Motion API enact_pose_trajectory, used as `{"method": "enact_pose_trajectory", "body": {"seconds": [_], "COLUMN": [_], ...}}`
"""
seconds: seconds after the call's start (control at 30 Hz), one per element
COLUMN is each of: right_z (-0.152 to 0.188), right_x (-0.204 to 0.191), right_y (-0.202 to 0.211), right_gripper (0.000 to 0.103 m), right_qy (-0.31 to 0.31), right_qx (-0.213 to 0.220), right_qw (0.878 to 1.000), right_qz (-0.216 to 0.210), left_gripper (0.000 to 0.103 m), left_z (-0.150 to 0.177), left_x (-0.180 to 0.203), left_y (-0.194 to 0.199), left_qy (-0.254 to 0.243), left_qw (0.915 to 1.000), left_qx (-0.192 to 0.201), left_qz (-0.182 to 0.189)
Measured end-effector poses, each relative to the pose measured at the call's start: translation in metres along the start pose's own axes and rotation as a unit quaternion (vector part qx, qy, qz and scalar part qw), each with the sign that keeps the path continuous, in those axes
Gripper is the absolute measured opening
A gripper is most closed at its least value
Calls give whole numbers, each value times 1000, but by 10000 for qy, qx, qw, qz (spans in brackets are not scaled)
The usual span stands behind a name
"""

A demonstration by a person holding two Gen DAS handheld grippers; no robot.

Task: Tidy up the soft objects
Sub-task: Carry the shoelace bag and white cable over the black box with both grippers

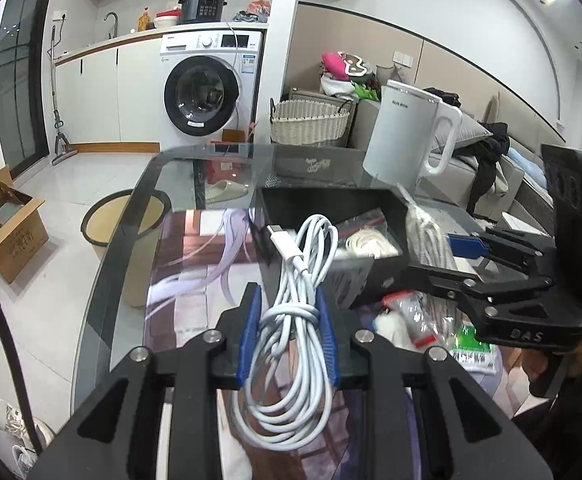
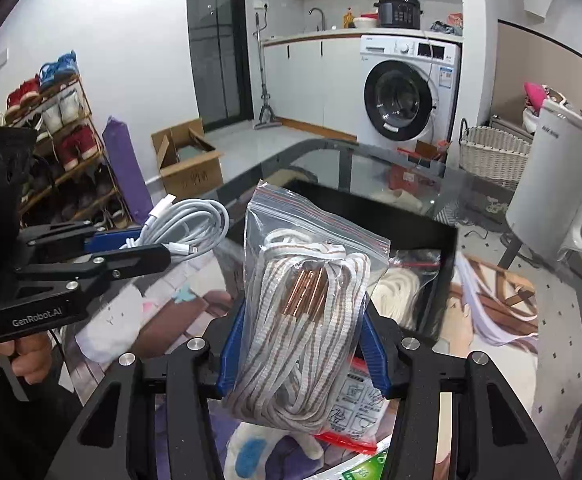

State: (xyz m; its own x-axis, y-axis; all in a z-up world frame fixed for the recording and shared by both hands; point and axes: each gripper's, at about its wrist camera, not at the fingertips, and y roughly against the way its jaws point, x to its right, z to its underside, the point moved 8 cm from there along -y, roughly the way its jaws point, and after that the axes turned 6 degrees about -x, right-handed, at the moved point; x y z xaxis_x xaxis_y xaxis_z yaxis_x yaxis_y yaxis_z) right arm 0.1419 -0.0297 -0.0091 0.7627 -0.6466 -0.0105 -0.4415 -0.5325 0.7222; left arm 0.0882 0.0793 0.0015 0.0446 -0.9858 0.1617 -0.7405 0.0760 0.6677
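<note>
My left gripper [image 1: 289,300] is shut on a coiled white charging cable [image 1: 299,280], whose loops hang above the printed mat just in front of the black tray [image 1: 331,196]. In the right wrist view the same cable [image 2: 189,226] sticks out of the left gripper [image 2: 163,250] at the left. My right gripper [image 2: 301,320] is shut on a clear zip bag of striped laces [image 2: 307,300], held upright in front of the tray [image 2: 447,240]. Another bag of cream cord [image 1: 367,242] lies inside the tray. The right gripper [image 1: 457,242] appears at the right of the left wrist view, with its bag [image 1: 425,228].
A white electric kettle [image 1: 409,136] stands on the glass table [image 1: 151,184] behind the tray. More packets [image 1: 419,320] lie on the mat near the front. A person's hand [image 2: 27,352] holds the left gripper's handle. Beyond the table are a bin [image 1: 107,224] and a cardboard box [image 1: 7,220].
</note>
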Motion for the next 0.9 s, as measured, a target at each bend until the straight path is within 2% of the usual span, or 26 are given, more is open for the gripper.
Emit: {"method": "enact_pose_trajectory", "body": {"seconds": [0.23,0.37,0.9], "right_z": [-19,-25,-51], "right_x": [23,36,68], "right_y": [14,15,1], "right_gripper": [52,52,52], "right_qy": [-258,-342,-497], "right_qx": [279,319,400], "right_qw": [9991,9985,9963], "right_qz": [170,291,576], "left_gripper": [26,26,26], "left_z": [-27,-38,-72], "left_x": [19,23,18], "left_y": [-2,-11,-49], "left_qy": [-155,-202,-296], "left_qw": [9997,9996,9992], "left_qx": [198,176,169], "left_qz": [24,-3,-196]}}
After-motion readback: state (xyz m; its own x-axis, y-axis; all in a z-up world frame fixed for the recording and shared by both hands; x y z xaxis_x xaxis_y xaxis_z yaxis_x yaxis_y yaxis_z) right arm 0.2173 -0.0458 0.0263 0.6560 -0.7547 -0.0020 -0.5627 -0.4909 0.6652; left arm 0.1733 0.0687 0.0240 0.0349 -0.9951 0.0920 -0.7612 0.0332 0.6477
